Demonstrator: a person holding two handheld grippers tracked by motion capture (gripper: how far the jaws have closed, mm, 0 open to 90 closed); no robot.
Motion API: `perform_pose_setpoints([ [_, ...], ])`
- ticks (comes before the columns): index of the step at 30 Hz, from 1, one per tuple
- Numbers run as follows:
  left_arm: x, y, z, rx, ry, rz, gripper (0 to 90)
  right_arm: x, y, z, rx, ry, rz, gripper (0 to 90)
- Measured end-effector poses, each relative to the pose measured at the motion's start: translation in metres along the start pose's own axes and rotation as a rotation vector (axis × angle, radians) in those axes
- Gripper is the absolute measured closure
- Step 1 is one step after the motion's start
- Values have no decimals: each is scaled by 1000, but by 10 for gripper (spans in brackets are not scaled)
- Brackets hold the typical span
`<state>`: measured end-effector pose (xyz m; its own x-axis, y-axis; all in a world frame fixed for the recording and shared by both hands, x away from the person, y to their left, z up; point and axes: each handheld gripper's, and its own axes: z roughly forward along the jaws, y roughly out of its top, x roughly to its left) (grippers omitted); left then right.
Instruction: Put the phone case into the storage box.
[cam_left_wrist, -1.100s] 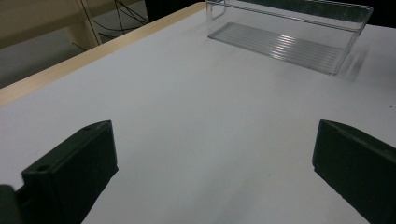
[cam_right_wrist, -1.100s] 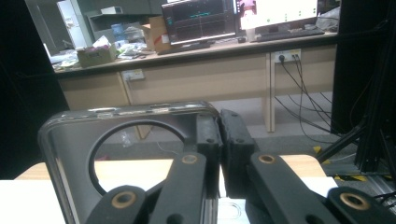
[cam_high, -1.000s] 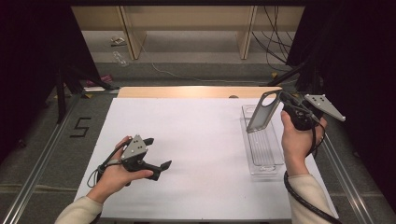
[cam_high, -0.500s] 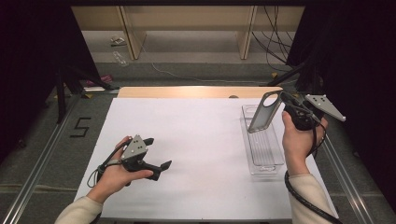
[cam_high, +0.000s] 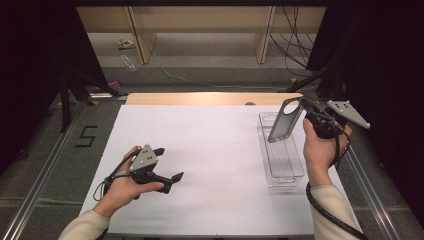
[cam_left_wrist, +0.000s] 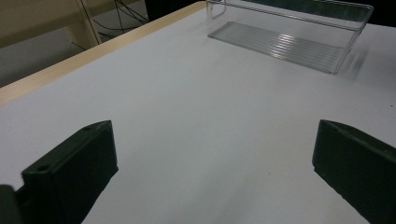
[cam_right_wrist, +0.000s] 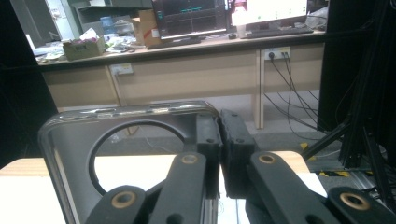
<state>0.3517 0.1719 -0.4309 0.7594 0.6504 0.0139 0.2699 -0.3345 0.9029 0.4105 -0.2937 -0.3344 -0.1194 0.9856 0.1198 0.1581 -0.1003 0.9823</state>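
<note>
My right gripper (cam_high: 302, 108) is raised over the table's right side, shut on the edge of a grey flat case with a round hole (cam_high: 284, 121). In the right gripper view the pads (cam_right_wrist: 208, 137) pinch the case's rim (cam_right_wrist: 140, 113), and my right gripper (cam_right_wrist: 220, 140) points level toward the room. The case hangs tilted above the far end of a clear plastic bin (cam_high: 283, 159). My left gripper (cam_high: 169, 163) rests low on the white sheet at the front left, open, with nothing between its jaws. Seen from the left gripper view, my left gripper (cam_left_wrist: 215, 172) faces the empty bin (cam_left_wrist: 280, 44).
A white sheet (cam_high: 210, 150) covers the table, and a wooden strip (cam_high: 200, 98) runs along its far edge. Dark stands and cables (cam_high: 320, 75) rise past the right rear corner. Metal rails (cam_high: 45, 165) run beside the table.
</note>
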Motion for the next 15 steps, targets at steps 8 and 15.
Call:
perform_pose_setpoints([
  [8, 0, 0, 0, 2, 0, -1, 0, -4, 0, 2, 14, -10, -3, 875],
  [15, 0, 0, 0, 1, 1, -3, 0, -5, 1, 6, 26, -18, -10, 875],
])
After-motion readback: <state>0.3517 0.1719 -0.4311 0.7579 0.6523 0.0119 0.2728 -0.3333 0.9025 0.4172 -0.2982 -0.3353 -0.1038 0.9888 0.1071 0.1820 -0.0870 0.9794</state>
